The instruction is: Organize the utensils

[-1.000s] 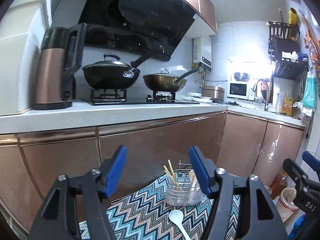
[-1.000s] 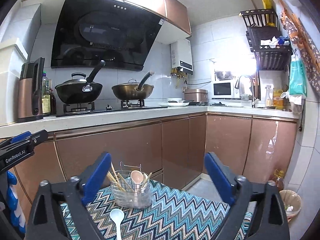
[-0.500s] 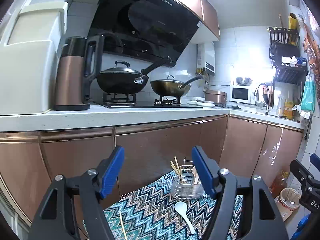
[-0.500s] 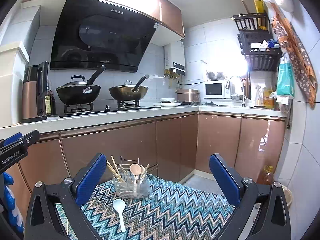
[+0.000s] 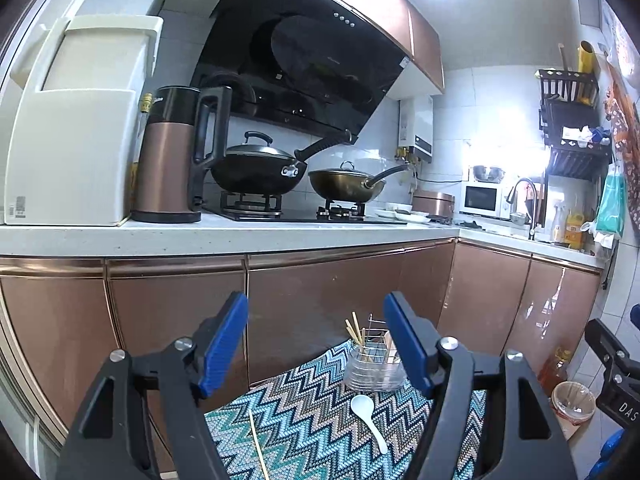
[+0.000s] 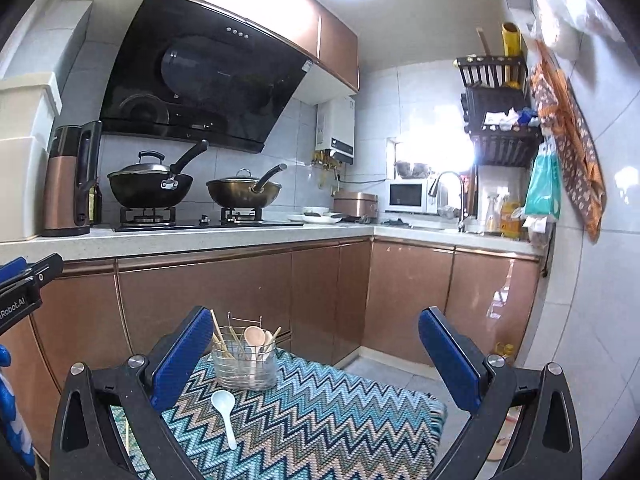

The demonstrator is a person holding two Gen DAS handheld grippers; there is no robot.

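A clear utensil holder (image 6: 245,364) with a wire frame stands at the far edge of a zigzag-patterned mat (image 6: 320,412); it holds chopsticks and wooden spoons. It also shows in the left wrist view (image 5: 374,366). A white spoon (image 6: 225,410) lies on the mat just in front of it, seen too in the left wrist view (image 5: 368,414). A single chopstick (image 5: 258,444) lies on the mat to the left. My left gripper (image 5: 316,344) is open and empty above the mat. My right gripper (image 6: 316,360) is open wide and empty, above and behind the spoon.
Copper-coloured cabinets (image 6: 248,292) run behind the mat under a white counter with a kettle (image 5: 172,156), two pans (image 5: 256,168) on a stove, a microwave (image 6: 408,196) and a sink tap. A small bin (image 5: 572,400) stands on the floor to the right.
Both grippers have drawn back and up, so more of the mat shows. The chopstick has come into the left wrist view. Both stay open and empty.
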